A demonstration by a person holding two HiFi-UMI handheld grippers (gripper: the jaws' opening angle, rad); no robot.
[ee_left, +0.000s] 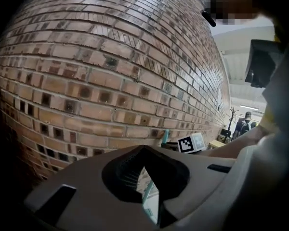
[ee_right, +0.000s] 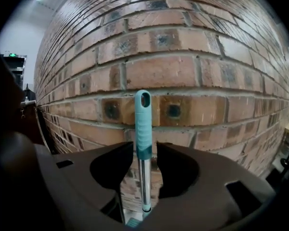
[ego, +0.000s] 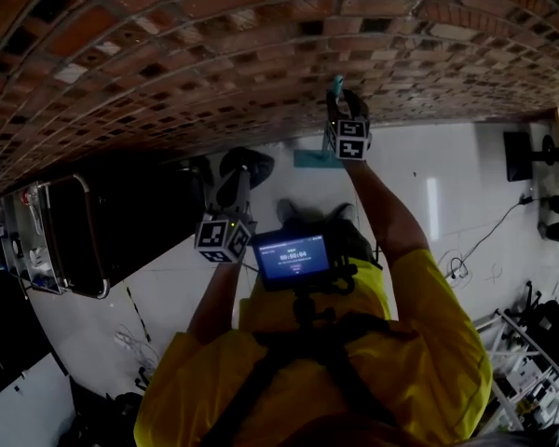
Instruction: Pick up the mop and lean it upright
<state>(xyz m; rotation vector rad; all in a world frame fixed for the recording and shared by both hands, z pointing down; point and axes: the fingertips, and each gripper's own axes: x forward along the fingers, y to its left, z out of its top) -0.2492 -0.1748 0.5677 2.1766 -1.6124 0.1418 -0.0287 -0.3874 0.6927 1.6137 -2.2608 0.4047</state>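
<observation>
Though upright (near brick (ee_right: pixel 183 71)), mop (ee_right: pixel 143 124) inside right claw (ee_right: pixel 145 143).

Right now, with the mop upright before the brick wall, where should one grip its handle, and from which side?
Probably the lower end of the teal sleeve on top of the handle, from the room side, one jaw on each side. The handle stands upright, thin and round, and the brick wall closes off the back. The right gripper holds it so.

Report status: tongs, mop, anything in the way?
Right tongs clamped on mop handle, upright at brick wall. Left tongs shut, empty, off to the side. Nothing in the way.
</observation>
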